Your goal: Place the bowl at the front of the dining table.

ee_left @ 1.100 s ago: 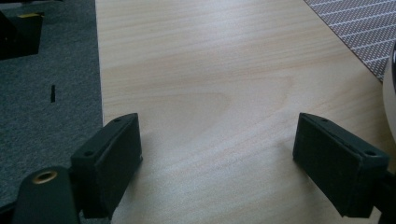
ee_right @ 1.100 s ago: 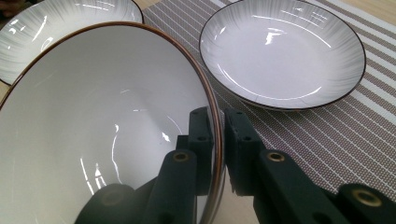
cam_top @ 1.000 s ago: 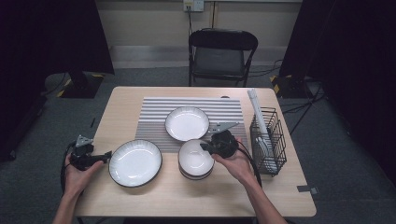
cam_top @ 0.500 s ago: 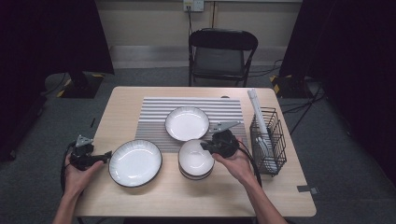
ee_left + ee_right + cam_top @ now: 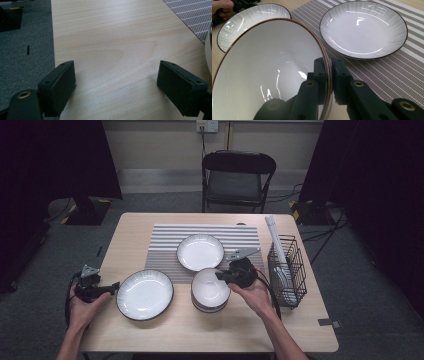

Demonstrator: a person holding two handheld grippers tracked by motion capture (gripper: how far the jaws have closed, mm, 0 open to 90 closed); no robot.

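White bowl (image 5: pixel 269 75) sits on a stack near the front of the table (image 5: pixel 200 330), its rim pinched by the right gripper (image 5: pixel 328 75). The left gripper (image 5: pixel 116 82) is spread wide over bare wood.

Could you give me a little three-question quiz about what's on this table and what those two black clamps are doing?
1. True or false: the right gripper grips the bowl by its rim.
2. How many plates are on the table?
3. The left gripper is: A) open over bare wood, B) shut on a plate.

Key: 1 true. 2 two: the plate on the striped mat and the plate nearer the left gripper. 3 A.
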